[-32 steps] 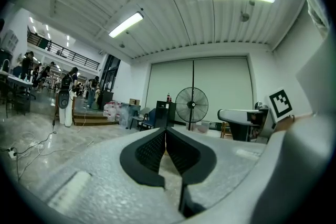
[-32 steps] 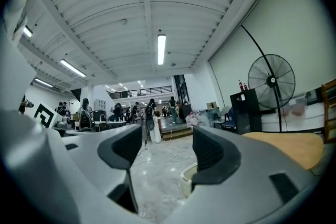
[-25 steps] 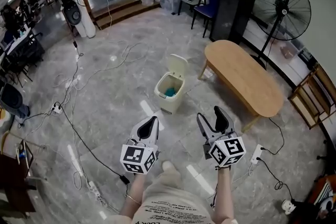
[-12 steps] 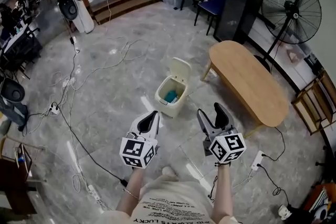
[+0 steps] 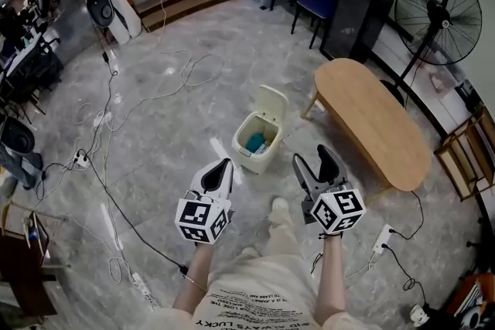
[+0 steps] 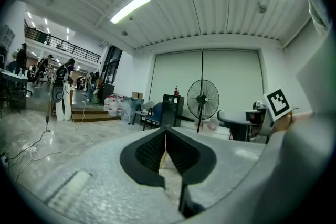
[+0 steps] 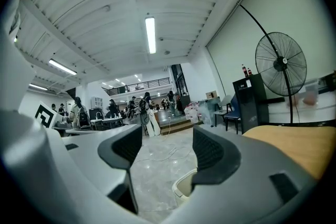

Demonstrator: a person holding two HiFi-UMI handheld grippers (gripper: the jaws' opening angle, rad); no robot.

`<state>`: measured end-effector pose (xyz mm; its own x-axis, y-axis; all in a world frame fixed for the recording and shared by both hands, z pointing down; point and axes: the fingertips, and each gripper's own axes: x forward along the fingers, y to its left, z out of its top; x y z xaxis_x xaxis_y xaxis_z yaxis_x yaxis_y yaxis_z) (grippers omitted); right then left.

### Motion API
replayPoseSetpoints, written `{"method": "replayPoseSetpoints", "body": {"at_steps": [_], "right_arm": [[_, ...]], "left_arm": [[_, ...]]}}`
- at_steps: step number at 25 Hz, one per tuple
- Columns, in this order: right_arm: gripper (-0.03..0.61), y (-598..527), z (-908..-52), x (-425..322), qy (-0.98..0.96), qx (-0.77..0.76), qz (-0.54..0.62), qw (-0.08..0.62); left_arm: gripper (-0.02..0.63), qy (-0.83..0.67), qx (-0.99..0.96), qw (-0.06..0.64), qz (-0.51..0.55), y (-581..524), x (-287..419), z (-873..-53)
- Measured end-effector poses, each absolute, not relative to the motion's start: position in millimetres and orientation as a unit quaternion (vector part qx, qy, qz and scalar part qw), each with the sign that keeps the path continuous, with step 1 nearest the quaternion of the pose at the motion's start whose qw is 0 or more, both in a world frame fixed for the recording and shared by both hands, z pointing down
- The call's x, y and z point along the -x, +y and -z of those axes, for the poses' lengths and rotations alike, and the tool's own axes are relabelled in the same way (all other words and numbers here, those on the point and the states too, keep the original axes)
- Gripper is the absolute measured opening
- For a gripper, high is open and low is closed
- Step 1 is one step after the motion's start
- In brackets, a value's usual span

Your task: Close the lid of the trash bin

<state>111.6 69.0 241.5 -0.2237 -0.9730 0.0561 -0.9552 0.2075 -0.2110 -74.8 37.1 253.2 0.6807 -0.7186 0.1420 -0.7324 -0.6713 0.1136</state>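
A cream trash bin (image 5: 254,143) stands on the grey floor, its lid (image 5: 271,103) tipped up and back, with something teal inside. In the head view both grippers hover nearer to me than the bin. My left gripper (image 5: 219,171) is shut and empty, just left of the bin's near corner. My right gripper (image 5: 315,165) is open and empty, to the right of the bin. The right gripper view shows the bin's rim (image 7: 185,184) low between the jaws. The left gripper view looks level across the room; the bin is hidden there.
An oval wooden table (image 5: 373,120) stands right of the bin. Behind it are a standing fan (image 5: 438,5) and a black cabinet (image 5: 358,8). Cables (image 5: 104,166) trail over the floor at left, and a power strip (image 5: 380,237) lies at the right. People stand at the far back.
The view has moved toward the bin. It now sits closer to both grippers, which keep their pose ahead of me. The lid has stayed up.
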Motion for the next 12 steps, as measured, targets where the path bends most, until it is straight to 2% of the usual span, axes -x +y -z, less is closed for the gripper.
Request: {"method": "replayPoseSetpoints", "body": {"at_steps": [12], "right_arm": [[0.285,-39,-273,-163,0.773,0.622,0.123,0.030]], "left_arm": [[0.023,-0.413,-0.902,0.112,-0.065,-60,35,-283]]}}
